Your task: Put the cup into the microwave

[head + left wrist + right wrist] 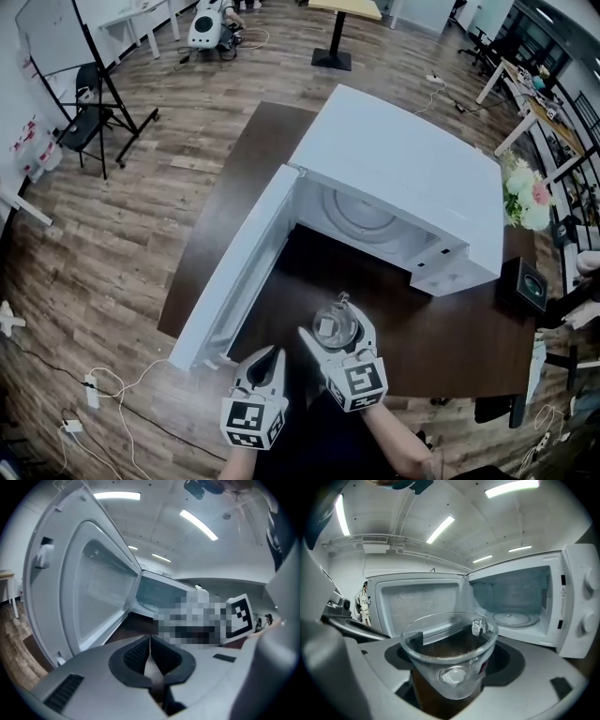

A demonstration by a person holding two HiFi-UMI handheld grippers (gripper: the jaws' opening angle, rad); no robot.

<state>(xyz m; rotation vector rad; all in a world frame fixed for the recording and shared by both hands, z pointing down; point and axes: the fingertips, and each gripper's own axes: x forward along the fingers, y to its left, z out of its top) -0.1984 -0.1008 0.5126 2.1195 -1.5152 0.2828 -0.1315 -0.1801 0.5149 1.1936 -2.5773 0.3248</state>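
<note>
Cup, clear glass, empty, clamped in R gripper at lower ctr, just before open microwave; inside it only a turntable. L gripper jaws closed on nothing.

Your head camera sits high above the desk and looks steeply down. The microwave fills mid-frame, its open door runs to the lower left, and both claws enter at the bottom edge.

The camera on your left claw looks along its jaws, low and angled upward. It is very near the door, which fills the left half of that frame, and ceiling lights cross the top.

The camera on your right claw faces the oven cavity in the right half of its frame, with the cup close in at lower centre.

All three views share the door and cavity. The left gripper view also catches the right claw's marker cube at right.
</note>
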